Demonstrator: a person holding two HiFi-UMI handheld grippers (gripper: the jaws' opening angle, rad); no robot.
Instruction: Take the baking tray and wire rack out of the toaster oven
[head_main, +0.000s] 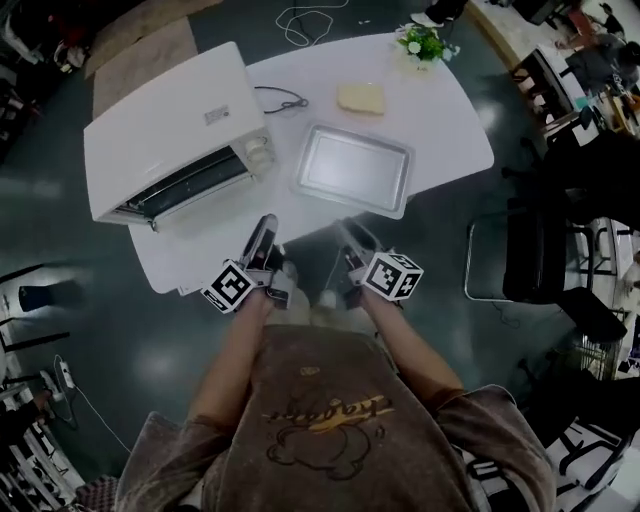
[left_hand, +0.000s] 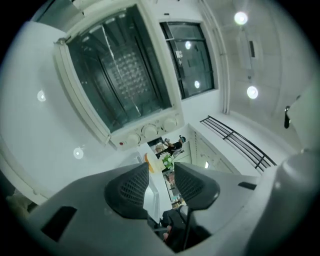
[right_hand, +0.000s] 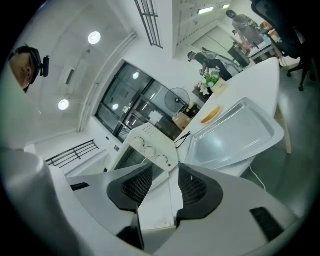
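Hovering the left gripper (left_hand: 161, 170) and right gripper (right_hand: 166, 172) just in front of the toaster oven (head_main: 170, 140), both pairs of jaws apart, gripping nothing. Leaving the baking tray (head_main: 352, 168) lying just right of the oven. Judging the wire rack still inside, behind the shut glass door (left_hand: 120, 65): aiming 1 gripper squarely at the door handle (left_hand: 82, 92), pulling gently.

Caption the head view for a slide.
Left gripper and right gripper, open and empty, near a table holding toaster oven and baking tray.
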